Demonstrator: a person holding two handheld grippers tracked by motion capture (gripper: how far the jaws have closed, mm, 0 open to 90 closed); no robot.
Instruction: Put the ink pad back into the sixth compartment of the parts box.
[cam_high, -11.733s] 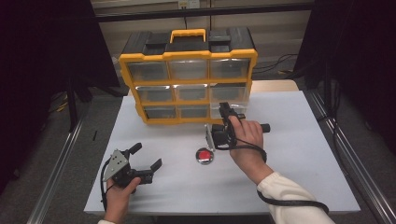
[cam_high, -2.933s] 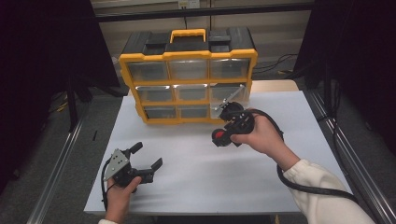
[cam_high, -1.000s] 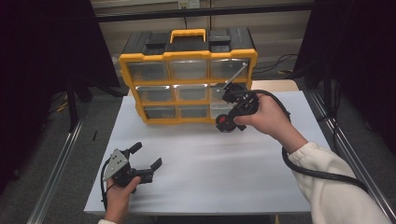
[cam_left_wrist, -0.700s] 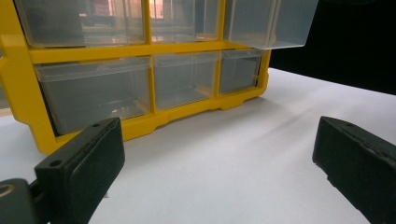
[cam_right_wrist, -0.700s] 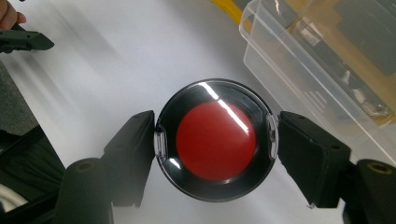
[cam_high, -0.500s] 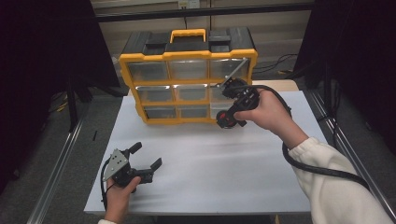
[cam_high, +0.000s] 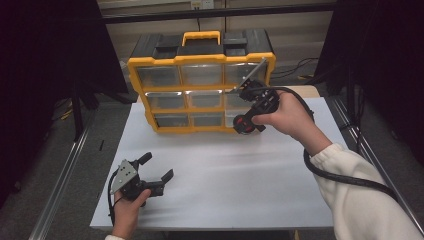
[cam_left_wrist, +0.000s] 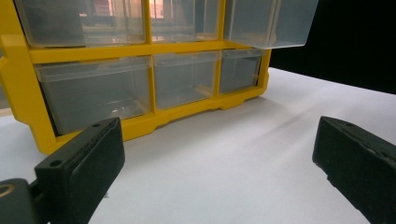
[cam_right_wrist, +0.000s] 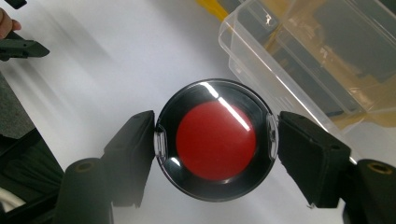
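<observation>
A round black case with a red centre (cam_right_wrist: 215, 140) sits between the pads of my right gripper (cam_high: 245, 125), which is shut on it. The case (cam_high: 243, 123) hangs above the table, close in front of the yellow drawer organizer (cam_high: 200, 58) at its right side. Just beside the case, a clear drawer (cam_right_wrist: 303, 56) stands pulled out of the organizer's middle row. My left gripper (cam_high: 157, 167) rests on the white table (cam_high: 240, 185) at the front left. Its jaws stand wide apart with nothing between them.
The organizer has clear drawers in a yellow frame and stands at the back of the table. In the left gripper view the pulled-out drawer (cam_left_wrist: 271, 23) juts past the frame. Bare white tabletop lies between the two hands. Dark curtains flank the table.
The case lay on the table in the earliest frame; my right gripper has since lifted it and carried it to the organizer's right side. Over the last second it barely shifted. The left gripper stayed still.
</observation>
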